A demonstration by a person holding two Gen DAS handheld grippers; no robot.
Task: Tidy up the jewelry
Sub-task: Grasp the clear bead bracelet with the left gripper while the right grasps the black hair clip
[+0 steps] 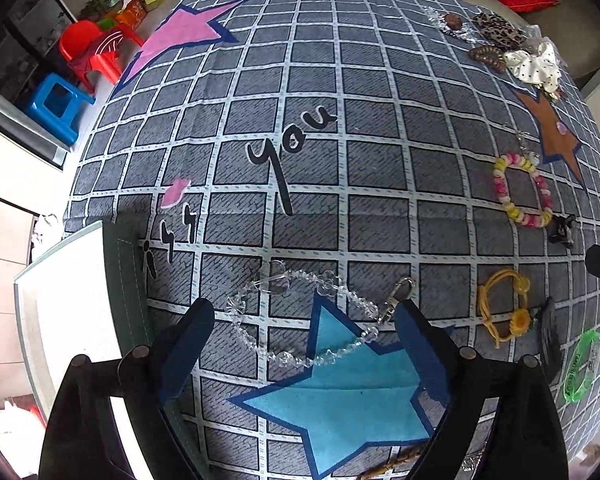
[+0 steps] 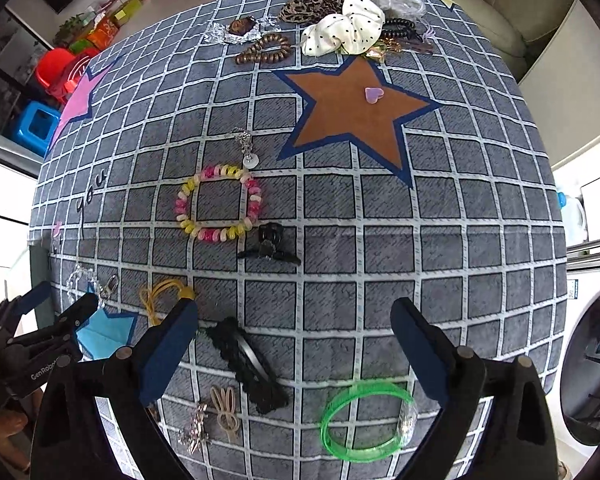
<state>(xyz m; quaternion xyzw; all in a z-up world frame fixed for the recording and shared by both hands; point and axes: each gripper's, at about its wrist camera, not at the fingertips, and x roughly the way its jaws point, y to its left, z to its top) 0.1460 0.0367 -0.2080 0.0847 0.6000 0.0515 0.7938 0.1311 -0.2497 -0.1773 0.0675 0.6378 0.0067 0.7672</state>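
Beads of clear, faceted crystal make up the chain (image 1: pixel 300 320) nearest my left gripper (image 1: pixel 304 320); it lies in a loose loop across the upper point of the blue star (image 1: pixel 340 400) printed on the grey checked cloth (image 1: pixel 380 160), a metal clasp (image 1: pixel 396 296) at its right end. My left fingers (image 1: pixel 188 336) stand wide apart, flanking the loop and gripping nothing. Right of the blue star lies a yellow cord tie with a sunflower (image 1: pixel 504 312).

On my right side, a translucent green bangle (image 2: pixel 366 420) lies flat between the wide-open fingers (image 2: pixel 168 352) of my right gripper (image 2: pixel 296 344), which is empty too. Just left of the bangle sit a black crocheted snap clip (image 2: pixel 248 364), a beige rabbit-eared clip (image 2: pixel 226 410) and a small silver piece (image 2: pixel 196 428). Farther from the blue star come a black claw clip (image 2: pixel 269 245) and a pink-and-yellow spiral coil ring (image 2: pixel 219 203). Beyond those, a lilac heart (image 2: pixel 374 94) rests on the brown star (image 2: pixel 352 112), and farthest off are a brown coil tie (image 2: pixel 265 53) and a dotted white scrunchie (image 2: pixel 346 24).
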